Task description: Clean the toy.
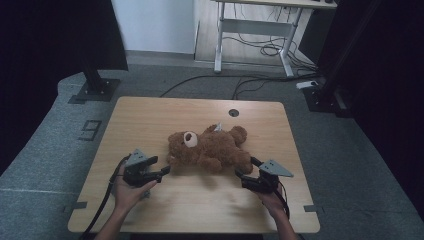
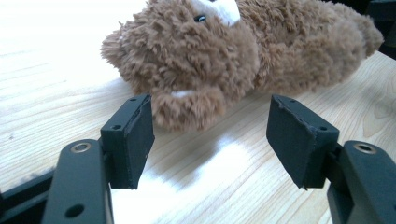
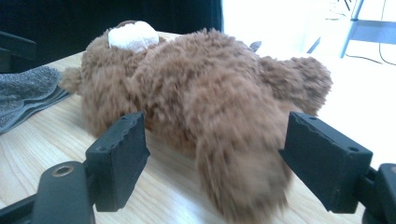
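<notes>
Left gripper (image 1: 165, 171): jaws spread wide, nothing between the pads, tips just short of the teddy bear (image 1: 210, 148) at its head end; in the left gripper view the pads stand either side of a stubby brown paw with clear wood between pad and fur. Right gripper (image 1: 239, 174): jaws also apart and gripping nothing; one leg of the bear lies in the gap in the right gripper view, not pressed by either pad (fur there is blurred). Bear: brown plush, pale muzzle, lying flat on the wooden table (image 1: 150, 120), roughly at its middle and slightly toward the near edge, head toward the left gripper, legs toward the right one. A hand holds each gripper from the near edge. Beyond the table: grey carpet, cables, a desk frame (image 1: 255, 30)
</notes>
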### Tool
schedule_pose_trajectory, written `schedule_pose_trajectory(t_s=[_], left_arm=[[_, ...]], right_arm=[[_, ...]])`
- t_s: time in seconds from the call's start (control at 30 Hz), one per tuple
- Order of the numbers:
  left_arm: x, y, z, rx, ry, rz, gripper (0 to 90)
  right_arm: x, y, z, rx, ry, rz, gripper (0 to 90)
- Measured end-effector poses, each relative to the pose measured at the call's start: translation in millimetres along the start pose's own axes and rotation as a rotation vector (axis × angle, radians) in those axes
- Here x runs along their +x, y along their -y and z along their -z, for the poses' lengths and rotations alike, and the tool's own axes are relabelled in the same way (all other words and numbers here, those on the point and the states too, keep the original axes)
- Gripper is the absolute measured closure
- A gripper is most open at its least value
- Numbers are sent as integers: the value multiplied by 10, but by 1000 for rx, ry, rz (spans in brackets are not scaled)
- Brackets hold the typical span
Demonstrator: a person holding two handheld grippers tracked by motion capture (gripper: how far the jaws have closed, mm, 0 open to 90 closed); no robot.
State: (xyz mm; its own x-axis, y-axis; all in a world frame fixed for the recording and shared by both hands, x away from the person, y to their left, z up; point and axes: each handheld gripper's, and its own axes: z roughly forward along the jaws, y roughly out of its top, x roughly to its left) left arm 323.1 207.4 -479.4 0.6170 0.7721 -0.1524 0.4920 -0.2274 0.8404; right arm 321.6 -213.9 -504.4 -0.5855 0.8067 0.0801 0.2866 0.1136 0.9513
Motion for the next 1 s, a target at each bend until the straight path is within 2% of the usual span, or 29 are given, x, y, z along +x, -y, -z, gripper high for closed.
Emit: schedule_pose_trajectory(t_s=[0.13,0.37,0.53,0.63,0.7,0.8,1.0], left_arm=[[42,76,102,-9,-14,12,324],[136,199,246,-4,-39,26,326],[217,313,330,9,-61,41,327],[260,374,364,15,-74,49,327],[292,426,379,21,-83,55,328],[314,458,391,27,-87,60,330],[327,459,410,19,-84,57,330]], right_arm=[[-84,83,125,1,23,-14,213],[-320,302,319,27,81,-60,215],[-457,451,370,56,113,-90,217],[-530,540,380,94,132,-101,219],[-553,549,393,100,130,-118,222],[-550,551,395,110,134,-117,223],[-509,542,358,130,133,-92,225]])
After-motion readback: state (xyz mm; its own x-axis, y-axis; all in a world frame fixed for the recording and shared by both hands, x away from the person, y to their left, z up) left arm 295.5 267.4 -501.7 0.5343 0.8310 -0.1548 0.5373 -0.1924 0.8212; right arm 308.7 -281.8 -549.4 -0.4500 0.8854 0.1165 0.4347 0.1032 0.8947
